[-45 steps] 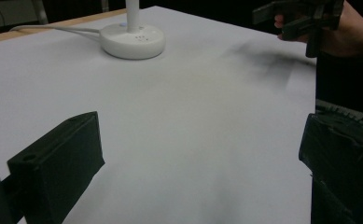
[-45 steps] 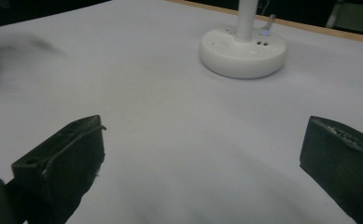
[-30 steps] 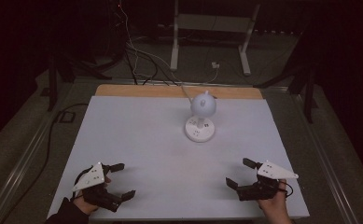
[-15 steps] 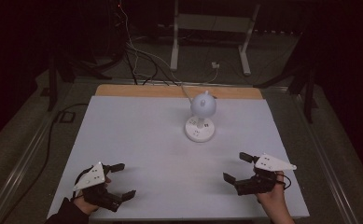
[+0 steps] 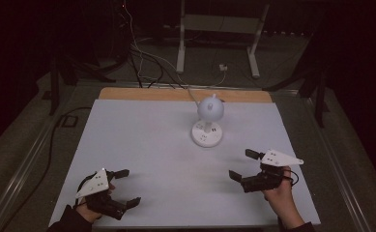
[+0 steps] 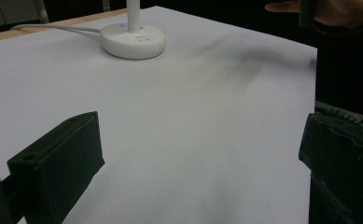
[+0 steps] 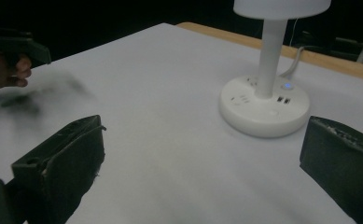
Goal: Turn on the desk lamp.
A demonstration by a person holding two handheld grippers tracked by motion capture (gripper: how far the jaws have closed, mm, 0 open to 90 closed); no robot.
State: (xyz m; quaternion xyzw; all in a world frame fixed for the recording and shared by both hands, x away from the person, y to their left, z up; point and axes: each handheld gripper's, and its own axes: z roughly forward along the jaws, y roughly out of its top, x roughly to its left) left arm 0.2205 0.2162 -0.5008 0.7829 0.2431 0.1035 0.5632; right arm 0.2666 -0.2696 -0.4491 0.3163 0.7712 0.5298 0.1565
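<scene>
Both grippers were just hovering empty, jaws spread wide. The right gripper (image 5: 243,165) sat near the tabletop's (image 5: 142,145) front right, closest to the little white desk lamp (image 5: 208,121), which stood upright toward the back middle. The left gripper (image 5: 125,187) hung at front left, well apart from it.

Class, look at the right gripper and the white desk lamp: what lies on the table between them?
Nothing: between the right gripper and the white desk lamp the white table surface is bare, as the high view and right gripper view show.
</scene>
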